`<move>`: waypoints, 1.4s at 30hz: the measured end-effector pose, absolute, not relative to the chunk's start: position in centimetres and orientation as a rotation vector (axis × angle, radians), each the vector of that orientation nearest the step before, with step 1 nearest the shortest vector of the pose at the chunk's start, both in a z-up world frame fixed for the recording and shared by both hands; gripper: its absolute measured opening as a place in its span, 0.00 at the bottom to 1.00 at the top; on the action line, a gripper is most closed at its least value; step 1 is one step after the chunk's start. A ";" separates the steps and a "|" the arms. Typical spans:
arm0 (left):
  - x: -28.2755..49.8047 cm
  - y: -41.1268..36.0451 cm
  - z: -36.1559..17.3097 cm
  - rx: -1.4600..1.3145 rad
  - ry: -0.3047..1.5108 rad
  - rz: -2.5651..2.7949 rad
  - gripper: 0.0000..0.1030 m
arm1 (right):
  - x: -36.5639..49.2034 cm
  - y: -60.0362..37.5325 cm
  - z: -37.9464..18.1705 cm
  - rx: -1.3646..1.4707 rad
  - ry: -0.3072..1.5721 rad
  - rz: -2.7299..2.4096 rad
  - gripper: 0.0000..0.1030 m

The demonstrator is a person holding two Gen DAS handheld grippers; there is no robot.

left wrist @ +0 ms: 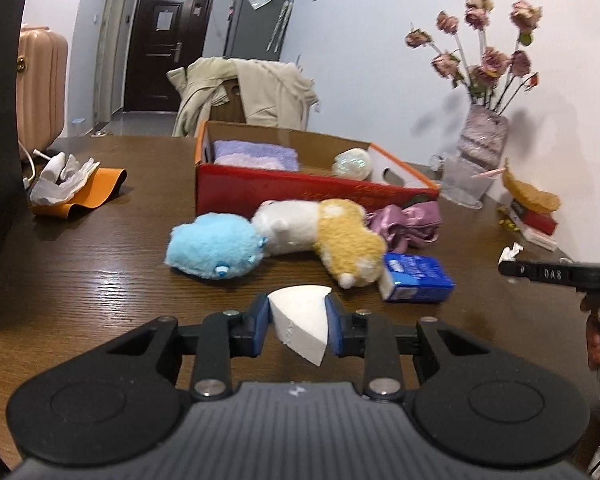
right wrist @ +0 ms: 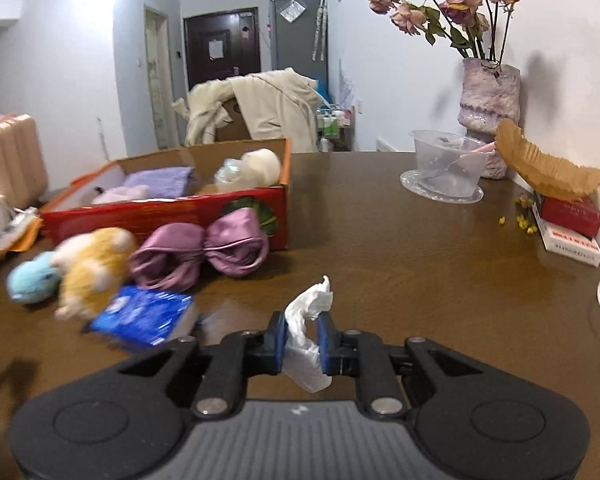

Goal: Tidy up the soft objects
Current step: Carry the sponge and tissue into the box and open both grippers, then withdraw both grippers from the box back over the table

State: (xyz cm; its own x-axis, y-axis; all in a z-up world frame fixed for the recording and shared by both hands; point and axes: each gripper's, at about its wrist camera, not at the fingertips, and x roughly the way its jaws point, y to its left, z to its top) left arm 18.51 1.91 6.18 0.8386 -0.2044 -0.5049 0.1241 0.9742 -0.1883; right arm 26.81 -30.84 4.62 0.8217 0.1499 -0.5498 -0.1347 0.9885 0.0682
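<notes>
L gripper: pads clamped on white wedge sponge, held above brown table. R gripper: pinched tight on crumpled white tissue. Ahead: blue plush, yellow-white plush, purple satin cloth, blue tissue pack. Beyond them red cardboard box w/ purple towel inside.

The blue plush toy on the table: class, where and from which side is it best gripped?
Probably across its rounded body, from above. The blue plush toy lies low on the table, its right end against the white-and-yellow plush toy, while its top and left side are free.
</notes>
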 end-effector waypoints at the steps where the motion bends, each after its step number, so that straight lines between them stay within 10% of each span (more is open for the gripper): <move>1: 18.2 1.9 6.5 -0.157 0.542 -0.188 0.29 | 26.0 -30.7 4.9 0.026 0.583 0.164 0.16; 15: 21.6 2.9 11.4 -0.190 0.457 -0.286 0.29 | 26.5 -28.8 9.1 0.048 0.475 0.315 0.16; 30: 48.3 0.9 11.5 -0.236 0.607 -0.270 0.31 | 53.0 -21.0 13.4 0.089 0.590 0.523 0.18; 32: 50.6 1.4 10.3 -0.272 0.628 -0.253 0.37 | 56.4 -20.0 12.6 0.142 0.644 0.543 0.21; 35: 52.1 1.9 9.1 -0.266 0.613 -0.195 0.59 | 59.4 -19.1 11.2 0.193 0.674 0.495 0.59; 42: 50.4 3.9 10.4 -0.251 0.570 -0.175 0.70 | 58.5 -20.9 10.9 0.217 0.642 0.426 0.61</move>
